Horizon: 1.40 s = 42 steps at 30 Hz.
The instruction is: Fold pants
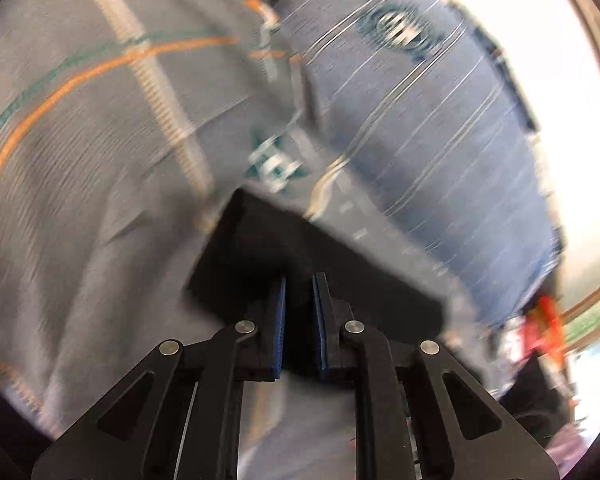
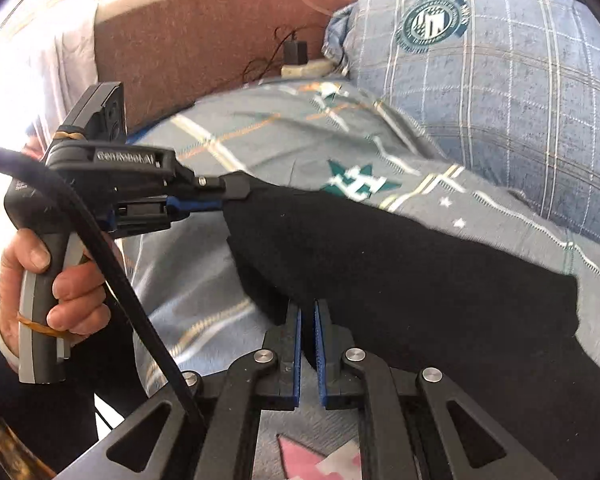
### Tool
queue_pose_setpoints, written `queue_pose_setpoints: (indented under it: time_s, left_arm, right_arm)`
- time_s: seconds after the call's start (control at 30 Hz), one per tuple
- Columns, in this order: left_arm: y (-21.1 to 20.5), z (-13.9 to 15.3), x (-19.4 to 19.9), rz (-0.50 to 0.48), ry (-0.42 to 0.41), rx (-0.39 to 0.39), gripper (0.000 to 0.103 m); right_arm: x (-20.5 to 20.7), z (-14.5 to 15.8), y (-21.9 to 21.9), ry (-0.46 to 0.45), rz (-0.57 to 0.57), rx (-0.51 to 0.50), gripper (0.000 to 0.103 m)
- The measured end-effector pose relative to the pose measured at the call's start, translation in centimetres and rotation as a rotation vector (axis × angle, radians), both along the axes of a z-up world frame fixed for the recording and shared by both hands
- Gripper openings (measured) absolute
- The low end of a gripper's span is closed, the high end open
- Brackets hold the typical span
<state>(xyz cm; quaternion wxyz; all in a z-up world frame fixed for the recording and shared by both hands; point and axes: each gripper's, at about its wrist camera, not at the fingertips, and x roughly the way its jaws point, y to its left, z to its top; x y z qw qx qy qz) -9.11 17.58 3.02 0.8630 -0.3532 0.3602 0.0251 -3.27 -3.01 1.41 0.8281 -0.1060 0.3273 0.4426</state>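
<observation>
Pants (image 2: 400, 272): black, lay across the grey patterned bedsheet (image 2: 228, 136), in front of the blue checked pillow (image 2: 500, 80).
Left gripper (image 2: 220, 200): you had it pinched on the pants' far corner, your hand (image 2: 56, 280) around its handle.
Right gripper (image 2: 307, 308): you clamped its blue pads on the pants' near edge.

1. A bed sheet (image 2: 260, 136), grey with orange and white lines and green emblems, spreads ahead of the tongs.
2. A blue checked pillow (image 2: 500, 92) lies ahead and to the right.
3. A reddish-brown headboard (image 2: 204, 28) stands beyond, upper left.
4. A black charger (image 2: 295, 53) sits at its foot.
5. Bright daylight floods from a window (image 2: 32, 12) far left.
</observation>
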Motion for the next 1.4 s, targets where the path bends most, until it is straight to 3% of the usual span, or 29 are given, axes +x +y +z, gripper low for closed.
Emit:
queue_pose_setpoints:
  time_s: [0.1,0.2,0.3,0.4,0.5,0.53,0.63,0.87,1.0,1.4]
  left_arm:
    - [-0.5,-1.4,0.1,0.011,0.081,0.068,0.011]
    - [-0.7,-1.6,0.0,0.009,0.084,0.098,0.012]
    - [-1.2,-1.0,-0.3,0.017,0.076,0.135,0.015]
    - [-2.0,0.2,-0.8,0.043,0.055,0.244,0.018]
    - [-2.5,1.7,-1.7,0.064,-0.009,0.318,0.019]
    - [-2.8,2.1,-1.8,0.066,-0.025,0.333,0.024]
    - [-3.6,2.7,-1.7,0.041,-0.067,0.338,0.040]
    - [-8.2,2.7,0.6,-0.052,-0.070,0.399,0.040]
    - [-11.1,2.3,1.5,-0.116,-0.070,0.435,0.040]
    - [-16.8,1.5,2.7,-0.227,-0.072,0.510,0.040]
  right_arm:
    - [0.0,-1.9,0.6,0.045,-0.004,-0.015,0.006]
    - [0.5,-3.0,0.5,0.070,-0.040,0.017,0.006]
    - [0.8,-2.6,0.1,0.116,-0.055,0.051,0.013]
    - [0.1,-1.3,-0.8,0.088,-0.072,0.065,0.033]
    - [-0.4,-0.2,-3.1,0.058,-0.135,0.105,0.035]
    - [-0.3,0.0,-4.2,0.062,-0.165,0.114,0.036]
    - [0.3,0.2,-7.0,0.081,-0.240,0.121,0.036]
    - [0.6,1.3,-12.4,0.073,-0.371,0.126,0.037]
    - [0.1,1.6,-14.5,0.061,-0.431,0.156,0.046]
    - [-0.9,0.7,-16.7,0.077,-0.520,0.150,0.051]
